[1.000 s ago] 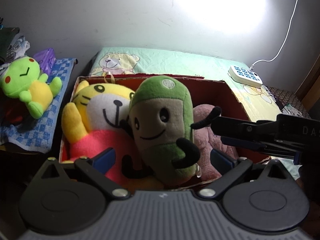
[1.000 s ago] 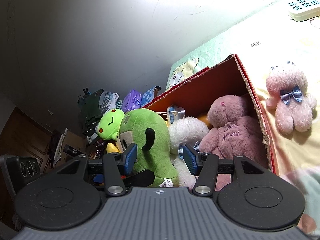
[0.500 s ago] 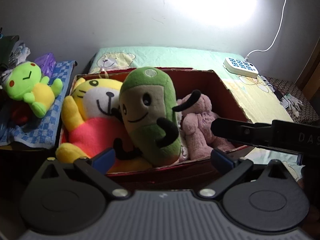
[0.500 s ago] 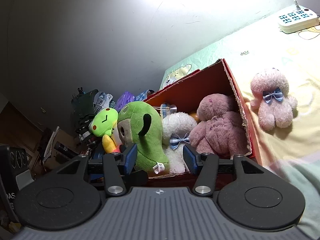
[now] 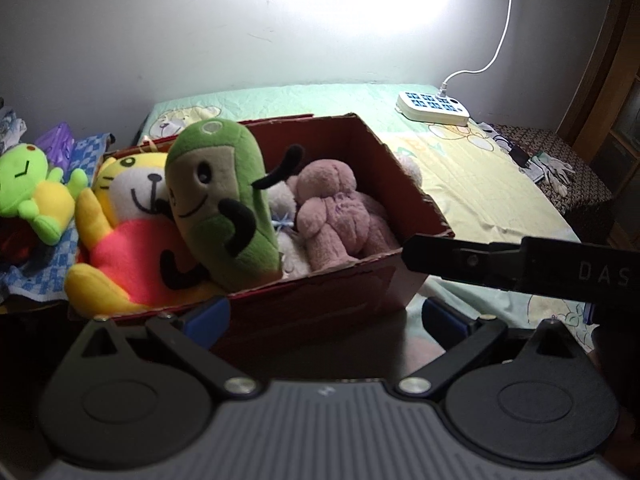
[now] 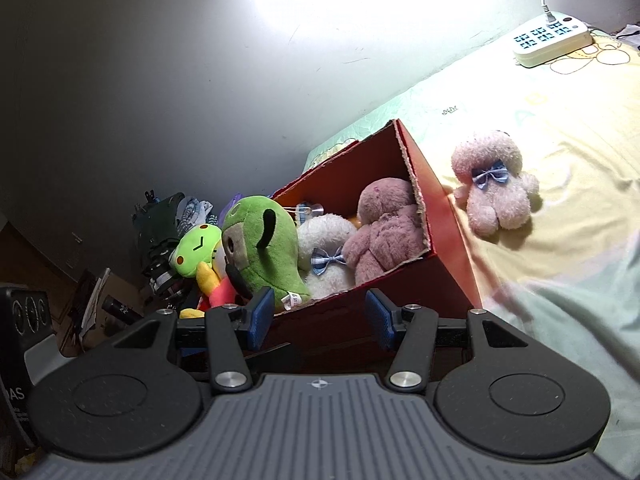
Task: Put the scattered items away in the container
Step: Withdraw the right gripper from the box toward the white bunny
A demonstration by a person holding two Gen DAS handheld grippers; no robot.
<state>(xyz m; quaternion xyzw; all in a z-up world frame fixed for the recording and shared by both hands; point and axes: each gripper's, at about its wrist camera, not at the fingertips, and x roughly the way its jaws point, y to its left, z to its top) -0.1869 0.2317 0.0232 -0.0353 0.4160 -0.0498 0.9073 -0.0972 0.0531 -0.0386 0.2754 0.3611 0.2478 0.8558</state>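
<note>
A red cardboard box (image 5: 404, 184) (image 6: 444, 216) on the bed holds a green plush (image 5: 224, 200) (image 6: 268, 248), a yellow tiger plush (image 5: 128, 232), a white plush with a blue bow (image 6: 324, 256) and a mauve plush (image 5: 340, 216) (image 6: 384, 224). A pale pink plush with a blue bow (image 6: 496, 188) lies on the bed to the right of the box. A lime frog plush (image 5: 28, 188) (image 6: 196, 248) lies left of the box. My left gripper (image 5: 326, 318) is open and empty in front of the box. My right gripper (image 6: 318, 318) is open and empty, also before the box.
A white power strip (image 5: 434, 106) (image 6: 550, 42) with its cable lies at the far end of the bed by the wall. A blue checked cloth (image 5: 48, 264) and clutter sit to the left. A dark patterned stool (image 5: 560, 168) stands on the right.
Both grippers have pulled back from the box, which now sits farther away and fully in view. The green plush stays standing in the box.
</note>
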